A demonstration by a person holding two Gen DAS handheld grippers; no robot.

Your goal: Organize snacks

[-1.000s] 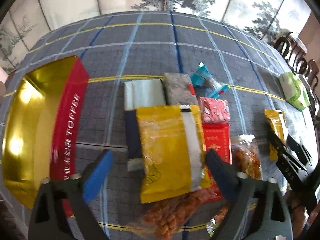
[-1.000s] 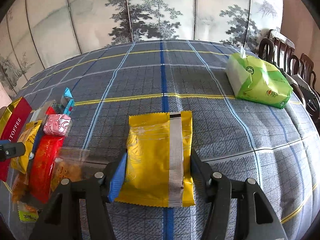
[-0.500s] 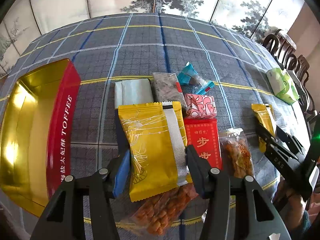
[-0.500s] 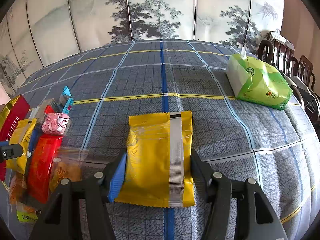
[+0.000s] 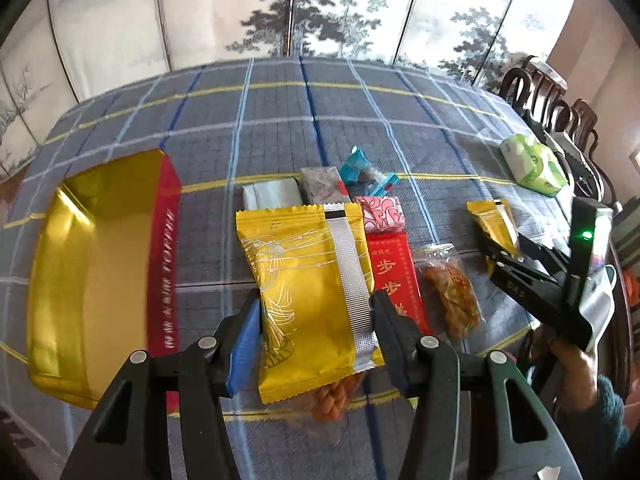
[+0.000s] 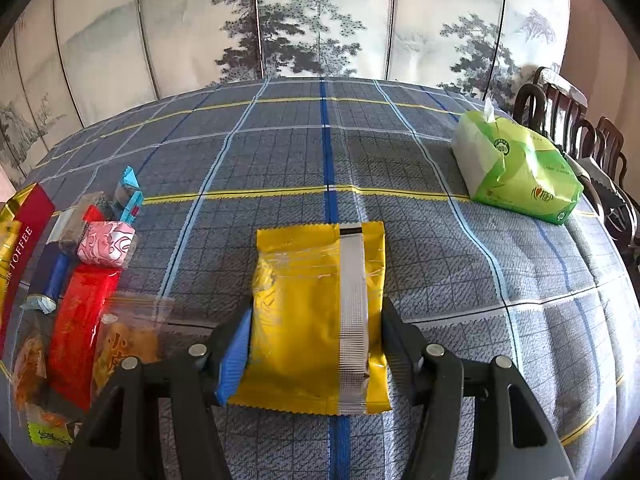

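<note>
Lighting and picture quality: bright, even daylight, both wrist views.
Glare on gold tin (image 5: 92, 264) at 9 o'clock; soft shadows under packets; strong fisheye bending and black corners; slight blur on tin lettering.

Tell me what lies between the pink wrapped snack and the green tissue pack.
Only bare plaid tablecloth lies between the pink wrapped snack and the green tissue pack; the right wrist view shows it.

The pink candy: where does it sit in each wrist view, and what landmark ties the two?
Left wrist: pink candy just right of centre, above the red packet.
Right wrist: far left, above the same red packet.
Shared landmark: green tissue pack.
</note>
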